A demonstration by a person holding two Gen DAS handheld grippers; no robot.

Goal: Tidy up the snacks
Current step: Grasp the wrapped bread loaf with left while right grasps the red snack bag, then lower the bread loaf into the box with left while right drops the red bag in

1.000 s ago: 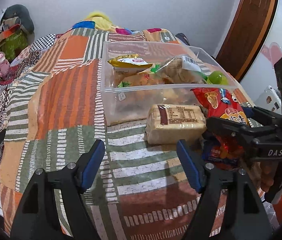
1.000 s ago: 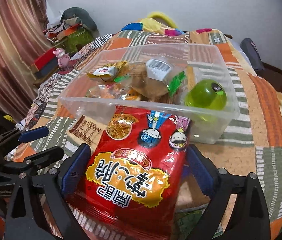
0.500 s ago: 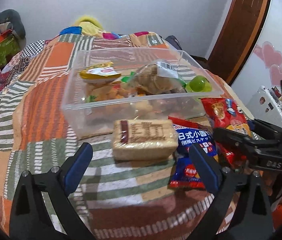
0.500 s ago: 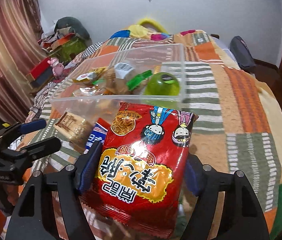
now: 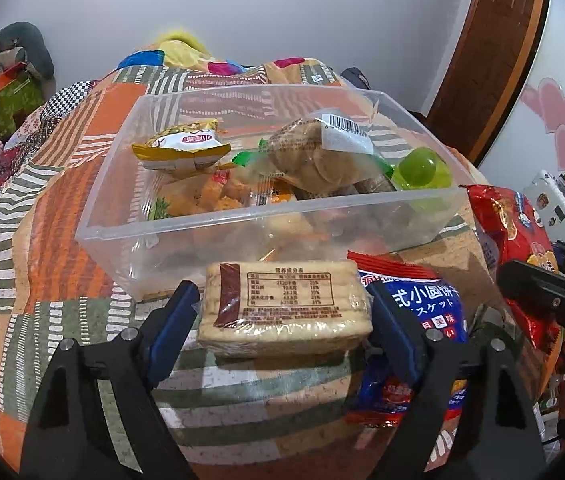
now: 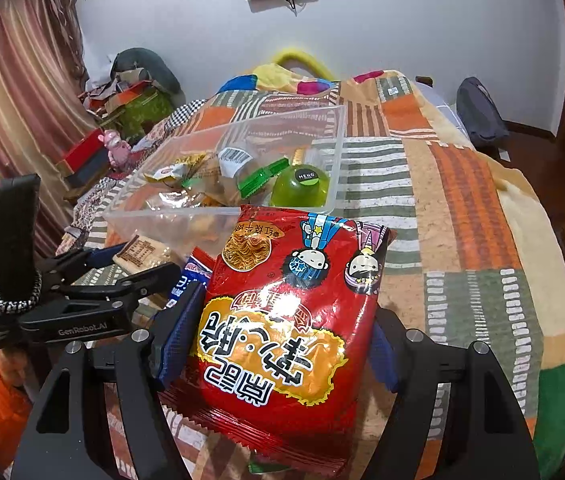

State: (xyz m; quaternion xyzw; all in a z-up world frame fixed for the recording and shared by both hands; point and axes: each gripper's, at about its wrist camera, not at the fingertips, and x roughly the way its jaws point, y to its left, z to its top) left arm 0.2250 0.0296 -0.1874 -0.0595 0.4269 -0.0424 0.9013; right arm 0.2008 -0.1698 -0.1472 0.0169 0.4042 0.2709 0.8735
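A clear plastic bin (image 5: 130, 236) on the patchwork bedspread holds several snacks, among them a yellow packet (image 5: 182, 148), a wrapped bun (image 5: 318, 152) and a green cup (image 5: 422, 168). A beige cracker pack (image 5: 286, 312) lies in front of the bin. My left gripper (image 5: 282, 320) is open, its blue pads on either side of the pack, the right pad touching it. A blue biscuit bag (image 5: 414, 320) lies to the right. My right gripper (image 6: 278, 340) is shut on a red noodle-snack bag (image 6: 294, 312) and holds it up before the bin (image 6: 338, 148).
The bedspread (image 6: 462, 200) stretches to the right of the bin. Clutter and a pink toy (image 6: 116, 148) sit at the far left by a curtain. A dark bag (image 6: 478, 116) lies on the floor at the right. A wooden door (image 5: 490, 52) stands at the back right.
My left gripper has moved forward until its pads flank the cracker pack. My right gripper has lifted the red bag and drawn back to the right of the bin.
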